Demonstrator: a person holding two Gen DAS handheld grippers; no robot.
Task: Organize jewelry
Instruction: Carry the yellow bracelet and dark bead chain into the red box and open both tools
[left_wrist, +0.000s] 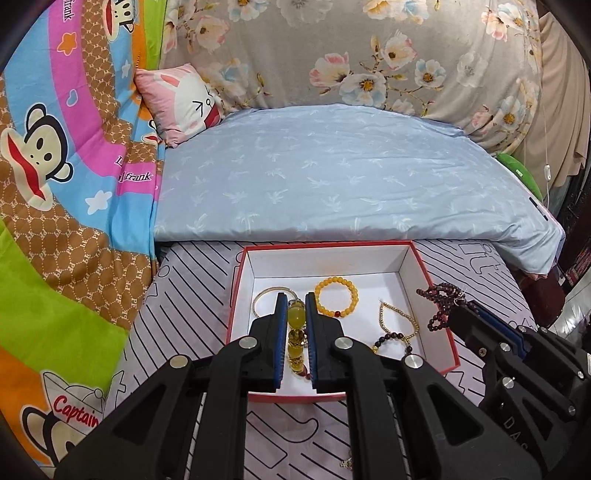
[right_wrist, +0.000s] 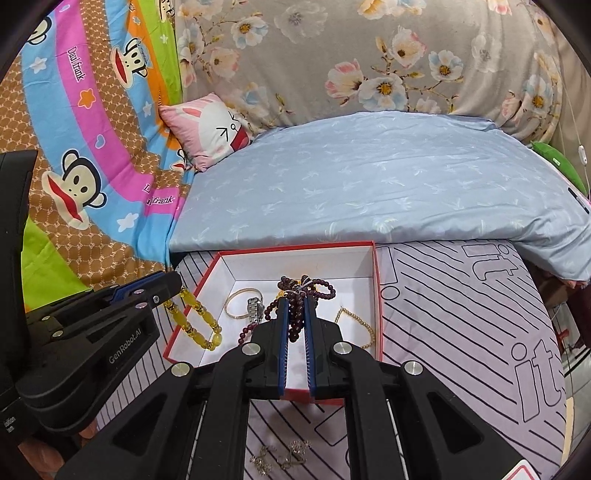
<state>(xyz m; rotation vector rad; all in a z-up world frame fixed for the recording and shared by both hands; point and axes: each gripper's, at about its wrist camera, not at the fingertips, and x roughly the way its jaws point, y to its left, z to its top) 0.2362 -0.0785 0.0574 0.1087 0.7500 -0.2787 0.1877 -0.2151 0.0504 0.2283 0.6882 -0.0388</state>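
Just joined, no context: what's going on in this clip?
Someone is sorting jewelry into a red box on a bed, using two handheld grippers. The left gripper is shut on a yellow bead bracelet over the box's left side. The right gripper is shut on a dark red bead strand. Several bracelets already lie inside.

Cloth, card, beads and matt plastic

The box (left_wrist: 436, 295) looks like smooth matt card, red outside, white inside; at its 9 o'clock a glossy translucent yellow bead strand (left_wrist: 297, 332), at 3 o'clock dark glossy beads (right_wrist: 295, 314); the left claw (left_wrist: 295, 314) is matt black plastic with shiny metal rivets.
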